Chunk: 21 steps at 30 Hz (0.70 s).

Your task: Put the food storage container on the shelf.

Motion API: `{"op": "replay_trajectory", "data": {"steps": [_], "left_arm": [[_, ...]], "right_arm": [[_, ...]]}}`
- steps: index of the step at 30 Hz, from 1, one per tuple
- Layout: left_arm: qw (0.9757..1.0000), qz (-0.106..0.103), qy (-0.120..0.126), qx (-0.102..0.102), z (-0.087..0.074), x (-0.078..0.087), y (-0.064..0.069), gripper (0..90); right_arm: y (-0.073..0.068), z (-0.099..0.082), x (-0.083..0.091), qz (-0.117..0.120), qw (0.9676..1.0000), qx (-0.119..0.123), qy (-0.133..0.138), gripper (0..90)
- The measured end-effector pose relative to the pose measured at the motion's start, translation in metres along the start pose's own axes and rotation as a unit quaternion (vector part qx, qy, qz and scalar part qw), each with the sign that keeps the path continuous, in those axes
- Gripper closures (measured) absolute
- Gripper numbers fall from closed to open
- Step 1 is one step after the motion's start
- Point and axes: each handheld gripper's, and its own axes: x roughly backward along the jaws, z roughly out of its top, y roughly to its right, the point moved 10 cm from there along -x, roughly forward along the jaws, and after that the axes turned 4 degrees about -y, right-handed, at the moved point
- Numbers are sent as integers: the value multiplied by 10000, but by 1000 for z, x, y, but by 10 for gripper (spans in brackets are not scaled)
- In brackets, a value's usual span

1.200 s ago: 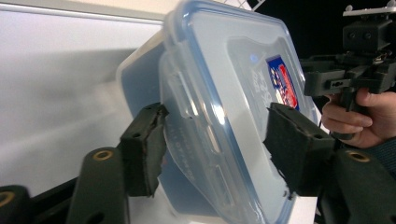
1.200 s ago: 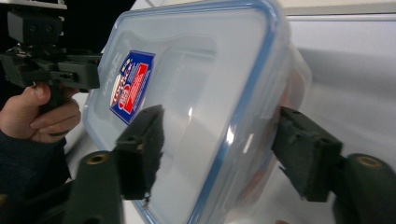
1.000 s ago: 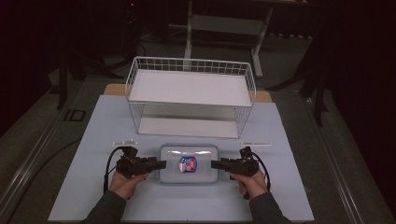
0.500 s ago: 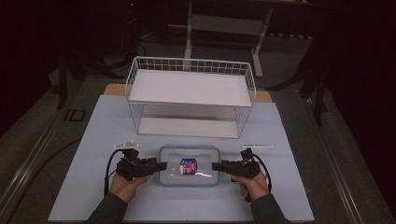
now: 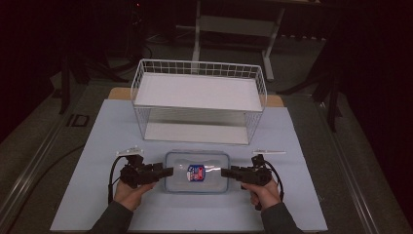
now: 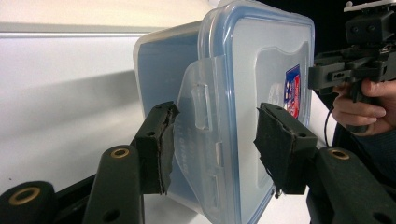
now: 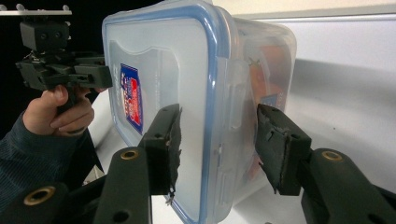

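Observation:
A clear plastic container [image 5: 197, 173] with a blue-rimmed lid and a red and blue label lies flat near the table's front edge. My left gripper [image 5: 170, 171] is at its left end. In the left gripper view the two pads press the container [image 6: 261, 60] from above and below, straddling the latch flap [image 6: 201, 107]. My right gripper [image 5: 224, 172] is at the right end. In the right gripper view its jaws straddle the container [image 7: 163, 60]; the lower pad lies close against the body, while a gap shows between the upper pad [image 7: 163, 144] and the lid.
A white wire basket shelf [image 5: 199, 92] with two white levels stands behind the container, across the middle of the pale blue table cover [image 5: 97, 146]. Dark floor and stand legs surround the table. Both of the person's hands and sleeves come in from the front edge.

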Motion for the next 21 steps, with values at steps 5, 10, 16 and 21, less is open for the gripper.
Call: {"op": "replay_trajectory", "data": {"steps": [5,10,16,21], "left_arm": [[9999,15,88,-70,3,3,3,482],[9999,27,139,-99,6,4,4,482],[9996,52,188,-182,10,7,7,483],[9993,53,248,-260,14,10,10,483]], "right_arm": [[-4,3,2,-4,9999,91,96,513],[-6,7,5,-44,9997,155,171,513],[-10,12,8,-84,9992,304,264,513],[-14,16,11,-111,9986,406,330,513]]}}
